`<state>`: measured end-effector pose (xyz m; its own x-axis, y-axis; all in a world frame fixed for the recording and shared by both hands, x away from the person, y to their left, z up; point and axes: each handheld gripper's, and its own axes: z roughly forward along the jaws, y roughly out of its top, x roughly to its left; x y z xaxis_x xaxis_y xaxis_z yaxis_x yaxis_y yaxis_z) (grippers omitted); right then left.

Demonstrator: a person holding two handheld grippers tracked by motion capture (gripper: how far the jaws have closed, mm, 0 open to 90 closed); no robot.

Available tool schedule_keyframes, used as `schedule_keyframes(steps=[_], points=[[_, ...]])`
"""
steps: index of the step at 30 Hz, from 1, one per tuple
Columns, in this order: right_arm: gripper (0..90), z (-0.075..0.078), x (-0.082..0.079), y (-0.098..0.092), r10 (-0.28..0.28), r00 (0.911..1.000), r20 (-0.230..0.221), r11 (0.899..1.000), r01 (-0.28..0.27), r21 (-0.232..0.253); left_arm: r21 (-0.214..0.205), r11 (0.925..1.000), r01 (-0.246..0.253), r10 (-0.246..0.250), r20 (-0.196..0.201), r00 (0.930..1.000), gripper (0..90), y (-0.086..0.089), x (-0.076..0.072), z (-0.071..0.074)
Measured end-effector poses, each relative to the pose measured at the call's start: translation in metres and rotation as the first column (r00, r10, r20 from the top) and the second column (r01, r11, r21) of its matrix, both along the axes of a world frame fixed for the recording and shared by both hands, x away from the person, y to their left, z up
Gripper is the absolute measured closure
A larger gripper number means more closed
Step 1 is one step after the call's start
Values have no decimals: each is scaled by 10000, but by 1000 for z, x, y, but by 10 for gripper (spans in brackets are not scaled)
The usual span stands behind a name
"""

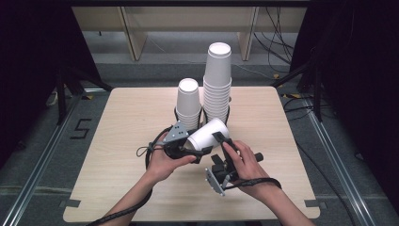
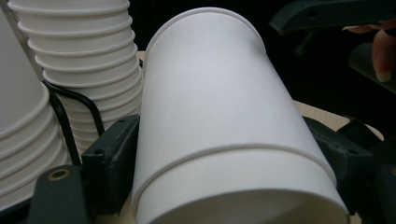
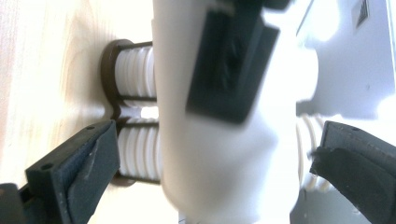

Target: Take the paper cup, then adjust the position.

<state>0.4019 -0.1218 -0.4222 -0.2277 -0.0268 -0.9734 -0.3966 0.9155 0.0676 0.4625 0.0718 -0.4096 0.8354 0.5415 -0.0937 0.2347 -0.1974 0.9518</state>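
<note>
Gripping a white paper cup (image 1: 207,134) with the left gripper (image 1: 193,148), jaws closed on either side of the cup's wall near its wide end and pressing flat against it in the left gripper view. Holding that cup tilted on its side in the air just above the counter (image 1: 117,141), right in front of the 2 stacks, closed bottom pointing up and away toward the tall stack (image 1: 218,80) and open mouth facing back toward the person. Bringing the right gripper (image 3: 219,182) in from the other side, jaws spread wide with the cup's body between them, gripping nothing as yet, though seeming in the high view to be brushing the cup with 1 jaw. Standing the short stack (image 1: 188,101) and the tall one side by side, mouths down, in a black wire holder (image 3: 108,74) at the middle of the counter. Showing a raised ring across the cup's wall in the left gripper view, perhaps the rim of a 2nd cup nested over the 1st, though not telling for certain. Judging the step in hand as a handover or a pulling apart of nested cups, with both grippers meeting on the same piece. Calling next for closing the right jaws gently on the narrow end, squeezing lightly enough to avoid denting the thin wall, then either easing the left jaws off or drawing the 2 grippers apart along the cup's axis.
</note>
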Motion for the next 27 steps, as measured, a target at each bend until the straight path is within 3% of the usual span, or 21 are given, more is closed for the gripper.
schedule_keyframes(steps=[1, 3, 6, 7, 8, 9, 10, 11, 12, 14, 17, 18, 19, 22, 23, 24, 27], points=[[6, 2, 0, -4, 234, 9996, 174, 9997, -233, -54, -22, 10000, -17, 17, 45, 10000, 203, 1, 0, -1], [6, 2, -4, -12, -53, 10000, 76, 9999, 52, 126, -108, 9998, -136, 137, 48, 9999, 203, 5, -1, -3], [11, -4, -4, -25, -549, 9968, -581, 9915, 613, 1145, -370, 9990, -253, 257, 94, 9996, 202, 10, -4, -8], [13, -8, -6, -28, -895, 9922, -872, 9814, 1028, 1621, -414, 9986, -338, 342, 85, 9994, 202, 12, -5, -9], [15, -16, -6, -33, -1195, 9780, -1710, 9570, 1593, 2424, -478, 9981, -385, 390, 95, 9992, 202, 13, -5, -10], [16, -17, -3, -36, -1009, 9815, -1627, 9553, 1413, 2599, -508, 9978, -421, 428, 113, 9990, 201, 15, -6, -11], [19, -18, -2, -38, -1080, 9783, -1770, 9469, 1554, 2816, -557, 9973, -478, 487, 144, 9987, 201, 16, -6, -13], [21, -22, -6, -39, -1392, 9567, -2555, 9134, 2237, 3401, -566, 9971, -515, 525, 165, 9985, 201, 18, -7, -14], [23, -23, -5, -40, -1402, 9484, -2843, 9020, 2407, 3585, -647, 9963, -565, 578, 176, 9982, 201, 19, -7, -14], [25, -24, -4, -42, -1274, 9496, -2866, 8995, 2324, 3701, -708, 9955, -623, 643, 266, 9976, 201, 21, -9, -15], [27, -25, -1, -43, -1203, 9407, -3171, 8829, 2474, 3990, -846, 9934, -769, 801, 356, 9961, 200, 25, -12, -16], [29, -26, -1, -43, -1116, 9350, -3366, 8645, 2584, 4311, -848, 9934, -772, 808, 396, 9959, 200, 26, -12, -16], [32, -26, 0, -43, -1113, 9318, -3456, 8545, 2673, 4454, -889, 9927, -818, 855, 387, 9956, 200, 27, -13, -17], [49, -27, 3, -47, -722, 9045, -4204, 7770, 3153, 5449, -1006, 9906, -927, 974, 427, 9943, 199, 32, -15, -19], [53, -27, 4, -48, -609, 8982, -4354, 7640, 3227, 5587, -1041, 9897, -982, 1036, 477, 9935, 199, 33, -15, -20], [59, -28, 5, -50, -444, 8897, -4543, 7404, 3346, 5830, -1072, 9893, -989, 1045, 479, 9934, 199, 34, -15, -20], [64, -30, 7, -52, -234, 8696, -4933, 7048, 3643, 6087, -1037, 9894, -1019, 1073, 480, 9931, 199, 34, -16, -21]])
